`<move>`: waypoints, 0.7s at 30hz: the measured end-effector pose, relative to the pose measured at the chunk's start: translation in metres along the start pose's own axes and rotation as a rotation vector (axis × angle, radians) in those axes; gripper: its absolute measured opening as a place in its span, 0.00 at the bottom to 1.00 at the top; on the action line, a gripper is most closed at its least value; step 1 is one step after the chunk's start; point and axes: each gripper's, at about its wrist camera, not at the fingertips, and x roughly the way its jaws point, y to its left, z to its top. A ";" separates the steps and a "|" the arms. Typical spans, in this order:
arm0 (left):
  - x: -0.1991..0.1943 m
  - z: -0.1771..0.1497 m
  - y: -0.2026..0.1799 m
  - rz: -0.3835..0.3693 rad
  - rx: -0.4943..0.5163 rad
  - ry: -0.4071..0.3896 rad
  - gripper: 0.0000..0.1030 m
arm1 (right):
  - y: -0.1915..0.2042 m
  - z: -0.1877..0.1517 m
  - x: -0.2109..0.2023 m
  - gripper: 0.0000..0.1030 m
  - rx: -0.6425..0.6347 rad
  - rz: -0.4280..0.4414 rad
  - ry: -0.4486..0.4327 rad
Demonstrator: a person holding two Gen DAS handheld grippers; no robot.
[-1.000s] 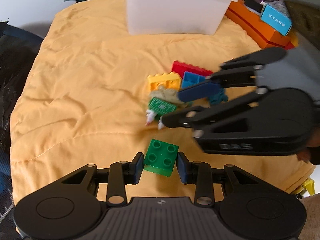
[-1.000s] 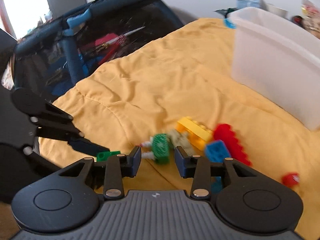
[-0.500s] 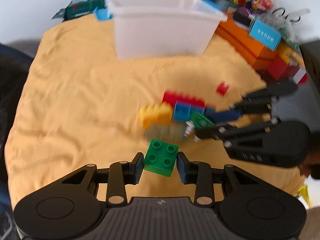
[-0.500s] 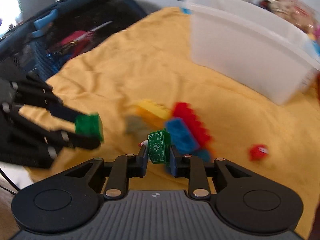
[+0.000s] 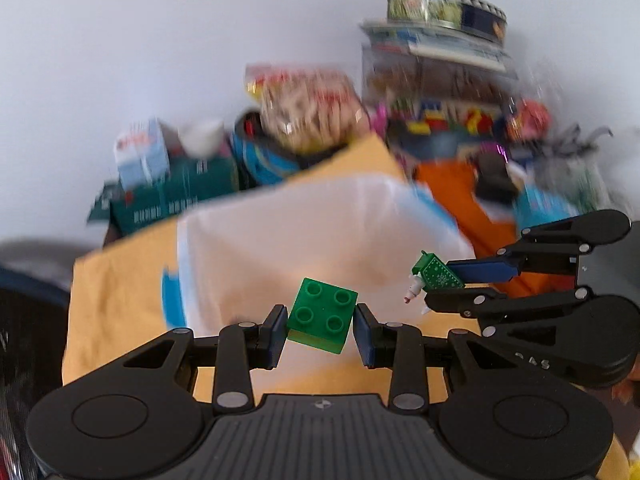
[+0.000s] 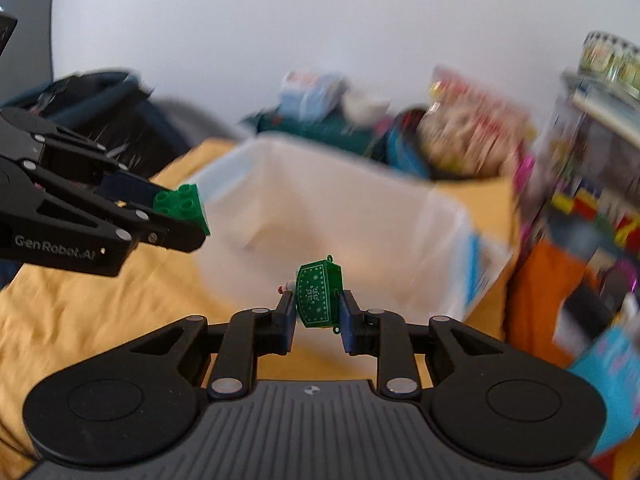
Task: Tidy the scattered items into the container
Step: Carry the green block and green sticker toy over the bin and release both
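Note:
My left gripper (image 5: pixel 321 322) is shut on a green four-stud brick (image 5: pixel 322 314), held in the air at the near rim of the white plastic container (image 5: pixel 320 232). The same brick (image 6: pixel 184 204) shows at the left of the right wrist view, with the left gripper (image 6: pixel 176 220) beside the container (image 6: pixel 360 232). My right gripper (image 6: pixel 318 306) is shut on a small green toy piece with white snowflake print (image 6: pixel 318 294). In the left wrist view that piece (image 5: pixel 438 276) hangs by the container's right corner in the right gripper (image 5: pixel 440 286). The other loose bricks are out of view.
An orange-yellow cloth (image 6: pixel 80 320) covers the surface. Behind the container stand a dark green box (image 5: pixel 172 196), a snack bag (image 5: pixel 308 104), stacked boxes with a round tin (image 5: pixel 444 12) and orange boxes (image 5: pixel 468 200). A dark blue bag (image 6: pixel 104 112) lies at the left.
The right gripper shut on the green snowflake piece and lifted it. Both grippers rose and moved forward from the brick pile to the container, each carrying its piece.

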 end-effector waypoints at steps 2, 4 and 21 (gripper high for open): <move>0.014 0.016 0.001 0.017 0.004 -0.014 0.38 | -0.011 0.012 0.012 0.25 0.017 -0.010 -0.021; 0.030 0.026 0.003 0.026 0.002 -0.007 0.38 | -0.021 0.018 0.024 0.25 0.041 -0.010 -0.029; 0.024 0.001 0.006 0.081 -0.047 0.095 0.57 | -0.019 -0.008 0.020 0.32 0.105 -0.008 0.013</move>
